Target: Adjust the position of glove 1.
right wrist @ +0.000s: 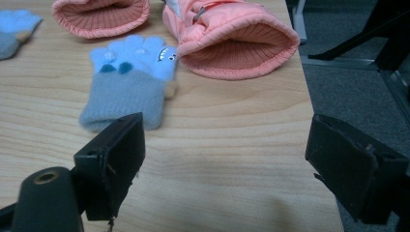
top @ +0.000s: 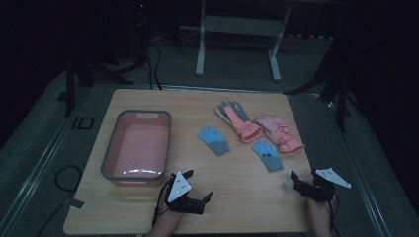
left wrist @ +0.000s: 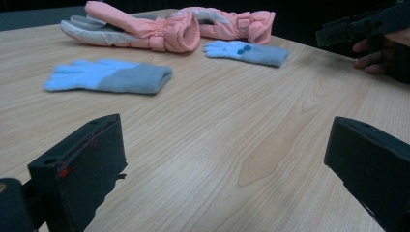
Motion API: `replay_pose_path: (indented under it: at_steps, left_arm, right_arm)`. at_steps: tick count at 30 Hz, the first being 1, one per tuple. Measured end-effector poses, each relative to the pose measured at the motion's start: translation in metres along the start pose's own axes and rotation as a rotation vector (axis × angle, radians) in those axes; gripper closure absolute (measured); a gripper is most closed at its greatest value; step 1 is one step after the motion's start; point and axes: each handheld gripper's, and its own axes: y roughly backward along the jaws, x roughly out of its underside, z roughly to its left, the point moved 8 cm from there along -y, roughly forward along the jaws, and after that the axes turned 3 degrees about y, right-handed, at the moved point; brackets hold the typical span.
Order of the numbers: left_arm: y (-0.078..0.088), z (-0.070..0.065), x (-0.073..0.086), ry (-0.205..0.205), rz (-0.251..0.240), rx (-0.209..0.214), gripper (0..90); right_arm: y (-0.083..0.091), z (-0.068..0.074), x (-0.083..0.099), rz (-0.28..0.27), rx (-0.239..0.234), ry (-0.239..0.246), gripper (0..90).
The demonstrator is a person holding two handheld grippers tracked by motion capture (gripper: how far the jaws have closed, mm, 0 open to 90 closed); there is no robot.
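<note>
Two small blue-and-grey knit gloves lie on the wooden table (top: 237, 177), one near the middle (top: 214, 140) and one further right (top: 267, 154). Behind them rest two pink padded gloves, the left one (top: 238, 121) palm up, the right one (top: 278, 133) beside it. My left gripper (top: 198, 185) stands open near the front edge, facing the gloves; its view shows the nearer blue glove (left wrist: 109, 76) ahead. My right gripper (top: 305, 177) is open at the front right corner, with the right blue glove (right wrist: 128, 82) and a pink cuff (right wrist: 232, 38) just beyond its jaws.
A pink basin with a grey rim (top: 112, 143) sits empty on the table's left half. The right table edge (right wrist: 309, 111) runs close beside my right gripper. A white frame (top: 237, 29) stands on the floor behind the table.
</note>
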Motion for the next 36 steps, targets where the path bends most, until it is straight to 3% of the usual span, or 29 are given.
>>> replay_pose_path:
  at_steps: [5,6,12,19,23,27,34,36]
  left_arm:
    - [0.0,0.0,0.0,-0.002,0.001,-0.003,1.1]
    - [-0.001,-0.001,0.0,-0.007,0.002,-0.004,1.1]
    - [-0.001,-0.001,0.0,-0.006,0.003,-0.003,1.1]
    - [-0.001,-0.001,0.0,-0.008,0.004,-0.004,1.1]
    - [-0.001,-0.001,0.0,-0.009,0.004,-0.004,1.1]
    - [-0.001,-0.001,0.0,-0.007,0.003,-0.002,1.1]
    - [-0.001,-0.001,0.0,-0.007,0.003,-0.002,1.1]
    - [-0.001,-0.001,0.0,-0.009,0.003,-0.002,1.1]
  right_arm:
    - [0.0,0.003,0.003,0.031,-0.005,-0.019,14.0]
    - [-0.001,0.007,0.004,0.069,0.0,-0.007,14.0]
    - [0.0,0.01,0.001,0.091,-0.001,0.012,13.9]
    - [0.003,0.014,-0.005,0.109,-0.049,-0.017,13.9]
    - [0.006,0.018,-0.013,0.097,-0.062,-0.008,13.9]
    - [0.012,0.019,-0.035,0.062,-0.069,-0.006,13.9]
    - [0.015,0.027,-0.071,0.031,-0.052,0.065,14.2]
    - [0.015,0.032,-0.08,0.04,-0.084,0.062,14.5]
